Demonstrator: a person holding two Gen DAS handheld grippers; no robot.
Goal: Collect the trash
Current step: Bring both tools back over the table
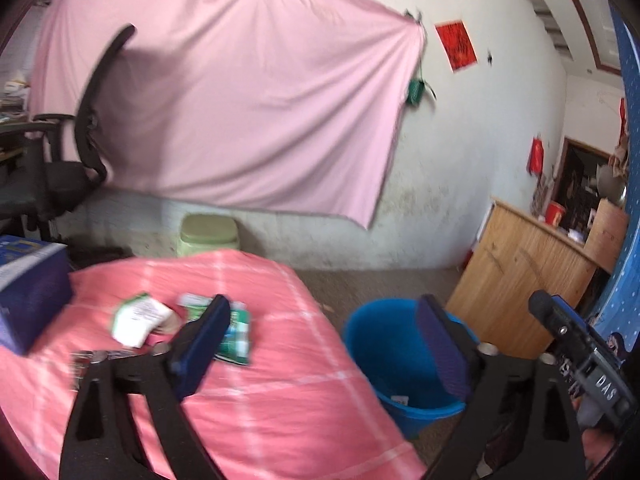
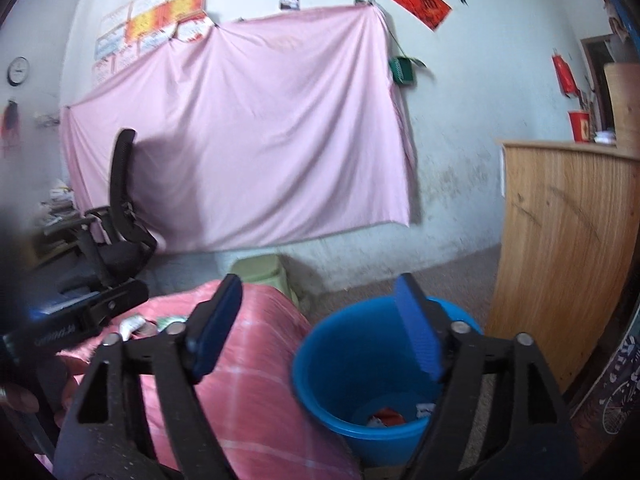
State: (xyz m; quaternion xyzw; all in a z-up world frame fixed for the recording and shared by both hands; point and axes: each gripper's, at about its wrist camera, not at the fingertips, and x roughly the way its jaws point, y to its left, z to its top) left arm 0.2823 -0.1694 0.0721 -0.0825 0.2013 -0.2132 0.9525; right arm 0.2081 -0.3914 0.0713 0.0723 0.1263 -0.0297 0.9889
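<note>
Over the pink checked bedspread [image 1: 260, 400], both grippers, left [image 1: 324, 344] and right [image 2: 320, 328], hung wide and empty beside the round blue plastic bucket [image 2: 340, 368], wrappers [image 1: 160, 316] awaiting collection.

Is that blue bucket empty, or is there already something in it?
Not empty. The right wrist view shows the bucket upright on the floor with a few scraps of red and white trash at the bottom; it is far from full.

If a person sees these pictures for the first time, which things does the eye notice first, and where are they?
First comes the large pink sheet hung across the back wall. Below it, the pink checked cover on the left carries scattered wrappers, and the blue bucket stands on the floor to its right with some trash already inside. Both grippers, left and right, are open and empty in the foreground.
</note>
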